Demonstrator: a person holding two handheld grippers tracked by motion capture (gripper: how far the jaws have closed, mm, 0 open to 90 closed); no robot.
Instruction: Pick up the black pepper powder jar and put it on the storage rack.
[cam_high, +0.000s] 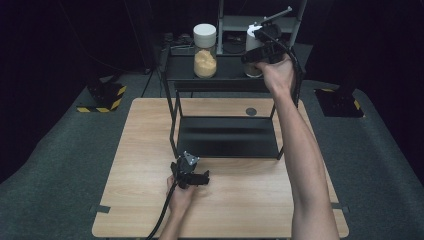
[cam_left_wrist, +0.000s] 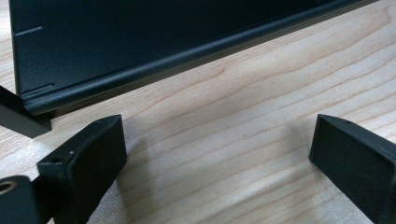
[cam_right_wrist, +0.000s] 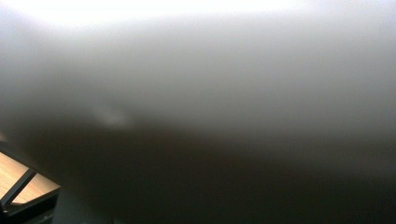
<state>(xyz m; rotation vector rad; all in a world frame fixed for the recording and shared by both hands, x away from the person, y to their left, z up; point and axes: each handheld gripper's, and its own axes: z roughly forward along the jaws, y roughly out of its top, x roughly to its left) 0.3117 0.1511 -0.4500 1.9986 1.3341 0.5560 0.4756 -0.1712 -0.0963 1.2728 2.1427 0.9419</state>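
Note:
A black two-level rack (cam_high: 226, 138) stands at the back of the wooden table (cam_high: 150, 210). On its top shelf (cam_high: 230, 68) stands a clear jar with a white lid (cam_high: 205, 50), part full of tan stuff. At the right end of that shelf is a second white-lidded jar (cam_high: 252, 32), and my right gripper (cam_high: 258, 51) is shut on its middle. Its blurred wall (cam_right_wrist: 196, 84) sits right against the right gripper view's camera. My left gripper (cam_high: 194, 174) rests low by the rack's front left leg. In the left gripper view it (cam_left_wrist: 215, 140) is open over bare wood.
The rack's lower shelf edge (cam_left_wrist: 154, 60) lies just ahead of the left gripper. A small grey disc (cam_high: 251, 111) sits on the table behind the rack. A grey metal stand (cam_high: 260, 22) rises beyond it. Yellow-and-black striped bases (cam_high: 107, 97) sit on the floor.

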